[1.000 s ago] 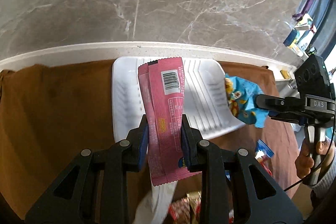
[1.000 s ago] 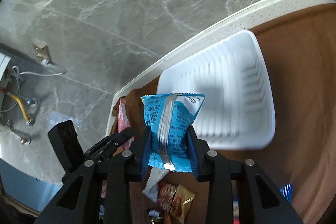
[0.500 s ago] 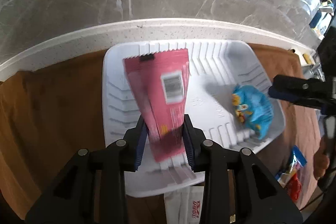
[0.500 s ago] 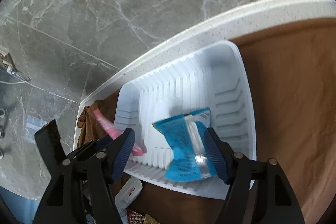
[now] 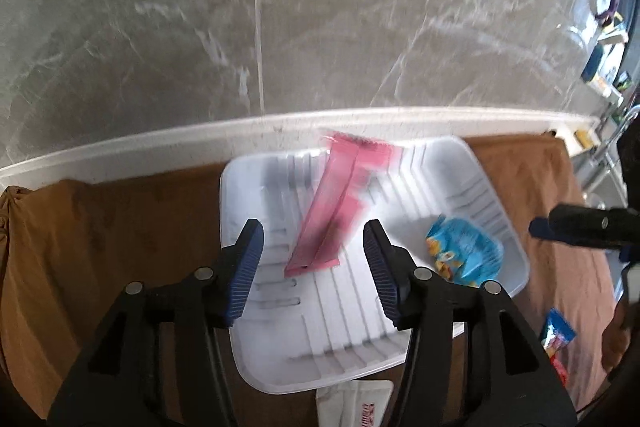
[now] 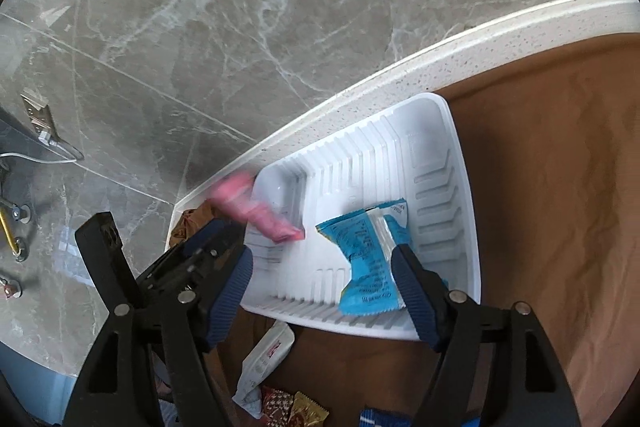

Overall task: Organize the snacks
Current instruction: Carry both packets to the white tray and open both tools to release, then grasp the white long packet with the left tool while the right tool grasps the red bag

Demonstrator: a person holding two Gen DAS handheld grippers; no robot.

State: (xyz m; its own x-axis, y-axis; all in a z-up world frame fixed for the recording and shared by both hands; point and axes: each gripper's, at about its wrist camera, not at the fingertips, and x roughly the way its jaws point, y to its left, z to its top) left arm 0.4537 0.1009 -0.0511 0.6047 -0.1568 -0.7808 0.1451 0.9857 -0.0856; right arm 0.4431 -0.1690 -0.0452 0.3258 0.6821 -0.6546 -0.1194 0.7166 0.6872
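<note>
Lying beyond left claw [image 5: 312, 259], pink packet [image 5: 336, 215]

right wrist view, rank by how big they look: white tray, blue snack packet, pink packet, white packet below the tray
1. white tray, by far the largest.
2. blue snack packet.
3. white packet and pink packet: these look alike in size; the pink one is motion-blurred and the white one nearer the camera and partly hidden, so no ranking.

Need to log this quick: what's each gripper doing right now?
Left gripper: open, jaws just opened, pink packet dropping free.
Right gripper: open, blue packet released.
</note>
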